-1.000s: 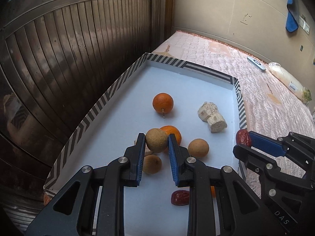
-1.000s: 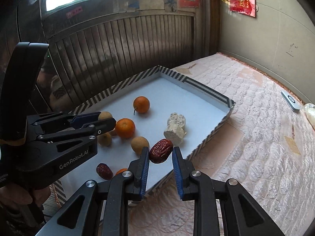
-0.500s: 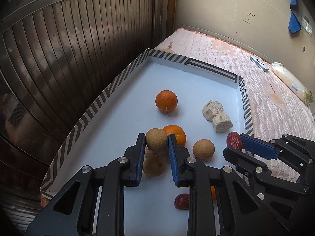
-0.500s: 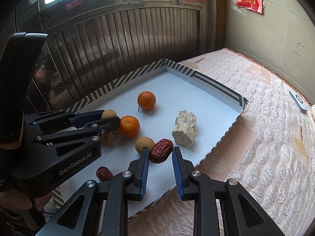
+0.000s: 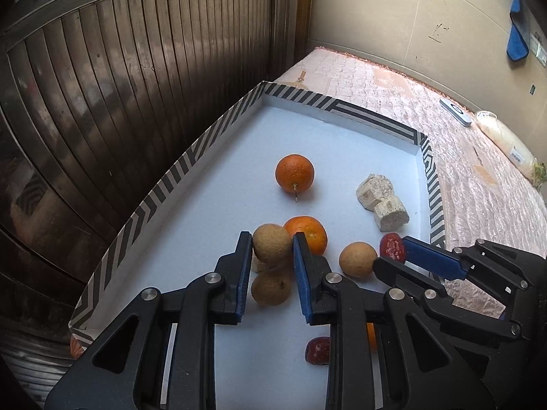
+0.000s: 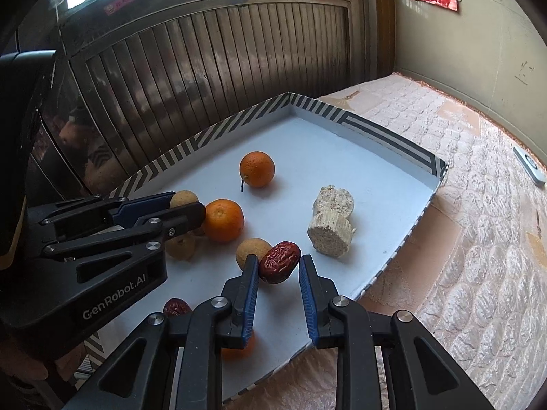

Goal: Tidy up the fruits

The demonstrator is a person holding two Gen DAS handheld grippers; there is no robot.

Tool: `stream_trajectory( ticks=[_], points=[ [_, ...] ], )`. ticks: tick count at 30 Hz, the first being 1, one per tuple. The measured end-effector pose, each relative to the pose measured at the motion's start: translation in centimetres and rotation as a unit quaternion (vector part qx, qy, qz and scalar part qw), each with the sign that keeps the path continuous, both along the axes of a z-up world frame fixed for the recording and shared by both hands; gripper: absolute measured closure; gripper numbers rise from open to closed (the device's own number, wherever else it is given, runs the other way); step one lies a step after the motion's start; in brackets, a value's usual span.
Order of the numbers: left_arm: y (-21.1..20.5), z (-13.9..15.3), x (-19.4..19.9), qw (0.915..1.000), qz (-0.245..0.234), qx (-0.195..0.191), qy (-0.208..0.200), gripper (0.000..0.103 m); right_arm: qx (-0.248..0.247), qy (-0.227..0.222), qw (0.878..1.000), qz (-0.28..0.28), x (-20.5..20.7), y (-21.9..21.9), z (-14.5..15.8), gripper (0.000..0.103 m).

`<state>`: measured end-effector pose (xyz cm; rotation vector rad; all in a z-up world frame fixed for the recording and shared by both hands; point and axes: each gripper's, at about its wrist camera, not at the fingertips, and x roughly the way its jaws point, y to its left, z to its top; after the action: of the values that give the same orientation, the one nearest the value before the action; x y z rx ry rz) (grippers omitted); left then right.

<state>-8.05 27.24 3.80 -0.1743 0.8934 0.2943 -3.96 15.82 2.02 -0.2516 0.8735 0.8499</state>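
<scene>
right now the left gripper (image 5: 272,249) pinches a longan (image 5: 271,246) above two others, the right gripper (image 6: 277,266) clamps a red date (image 6: 279,261); a careless release could roll either across the tray (image 5: 369,116).

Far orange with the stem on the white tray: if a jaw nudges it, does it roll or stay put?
The round orange with the short stem would probably roll: it looks near-spherical and sits free on the smooth white tray floor. The stem may catch and stop it early. The striped tray wall should keep it in. Its pebbled skin looks grippable.
</scene>
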Motion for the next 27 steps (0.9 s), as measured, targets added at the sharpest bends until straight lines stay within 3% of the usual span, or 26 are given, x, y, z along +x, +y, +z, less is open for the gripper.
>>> stream_trajectory(
  ticks=[4, 6, 8, 16, 19, 21, 27],
  points=[
    [-0.1, 0.1, -0.1, 1.0000, 0.004, 0.006, 0.003, 0.073, 0.012, 0.006, 1.000, -0.010, 0.0, -0.8, 0.3, 0.080],
    [-0.2, 0.1, -0.2, 1.0000, 0.004, 0.003, 0.000, 0.052, 0.011, 0.000, 1.000, -0.014, -0.2, -1.0, 0.5, 0.079],
    [-0.2, 0.3, -0.5, 1.0000, 0.005, 0.000, -0.006, 0.045, 0.010, -0.005, 1.000, -0.017, -0.4, -1.3, 0.8, 0.079],
    [-0.9, 1.0, -1.2, 0.9994, 0.015, 0.021, -0.021, 0.045, 0.018, -0.032, 0.998, -0.044, -1.8, -2.8, 2.0, 0.077],
    [-1.2, 1.2, -1.4, 0.9994, 0.015, 0.019, -0.024, 0.045, 0.021, -0.046, 0.997, -0.064, -2.3, -3.6, 2.5, 0.071],
    [-1.5, 1.3, -1.6, 0.9993, 0.014, 0.023, -0.026, 0.045, 0.025, -0.054, 0.995, -0.075, -2.6, -3.9, 2.7, 0.061],
    [-2.2, 1.8, -2.1, 0.9988, 0.008, 0.032, -0.036, 0.045, 0.031, -0.063, 0.993, -0.090, -3.0, -4.4, 3.3, 0.058]
  ],
)
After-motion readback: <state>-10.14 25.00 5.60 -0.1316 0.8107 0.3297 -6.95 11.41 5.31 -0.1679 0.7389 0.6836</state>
